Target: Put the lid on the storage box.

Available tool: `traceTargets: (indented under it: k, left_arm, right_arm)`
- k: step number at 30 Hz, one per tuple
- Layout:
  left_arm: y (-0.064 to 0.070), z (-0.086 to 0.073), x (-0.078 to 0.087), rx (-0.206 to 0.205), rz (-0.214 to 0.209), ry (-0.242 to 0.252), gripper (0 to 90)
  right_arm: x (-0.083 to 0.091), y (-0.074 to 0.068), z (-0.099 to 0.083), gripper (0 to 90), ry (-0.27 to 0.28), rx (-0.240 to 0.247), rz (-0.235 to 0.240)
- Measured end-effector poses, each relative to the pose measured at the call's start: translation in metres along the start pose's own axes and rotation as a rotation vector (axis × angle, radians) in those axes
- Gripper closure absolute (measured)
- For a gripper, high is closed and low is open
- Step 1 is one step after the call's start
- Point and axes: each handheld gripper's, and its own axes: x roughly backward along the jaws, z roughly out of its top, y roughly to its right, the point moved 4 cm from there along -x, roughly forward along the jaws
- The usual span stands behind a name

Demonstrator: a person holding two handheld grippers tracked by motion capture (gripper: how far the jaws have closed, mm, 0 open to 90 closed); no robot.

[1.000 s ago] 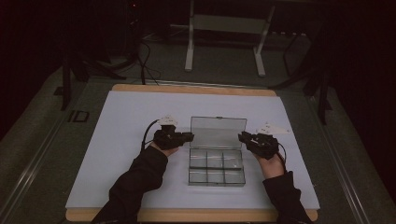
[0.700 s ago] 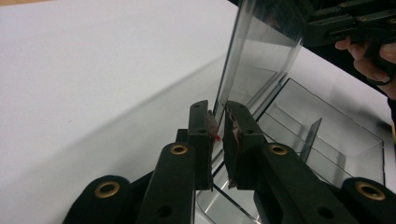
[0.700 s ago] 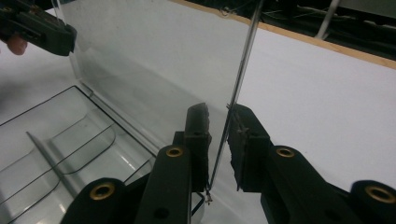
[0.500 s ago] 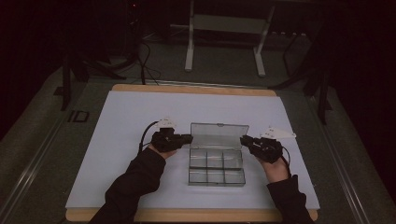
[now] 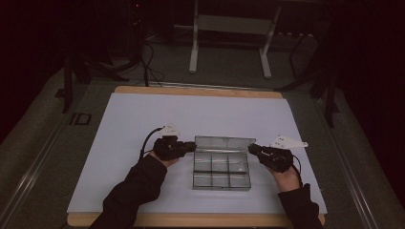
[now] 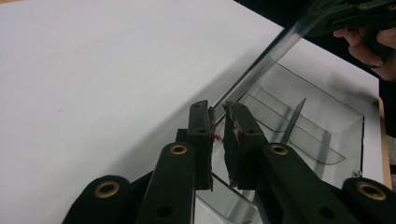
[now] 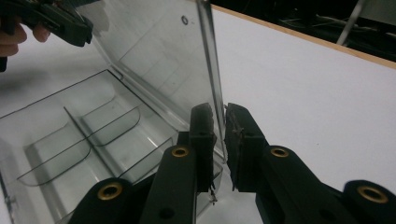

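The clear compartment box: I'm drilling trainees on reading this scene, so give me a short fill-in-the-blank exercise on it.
1. The lid of the clear box stands ____.
2. The left gripper and the right gripper each pinch a side edge of the ____.
3. The compartments of the box hold ____.
4. The box rests on a ____ table sheet.

Missing words: open; lid; nothing; white
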Motion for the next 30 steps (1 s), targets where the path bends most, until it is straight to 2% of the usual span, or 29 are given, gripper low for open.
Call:
traceTargets:
  k: [18,30]
  left_arm:
    - [0.009,-0.016,0.005,-0.036,-0.044,-0.031,83.0]
    - [0.012,-0.030,0.001,-0.052,-0.055,-0.078,84.1]
  right_arm:
    - [0.008,-0.006,-0.018,81.8,-0.025,0.042,0.061]
    - [0.011,-0.012,-0.037,81.8,-0.064,0.034,0.100]
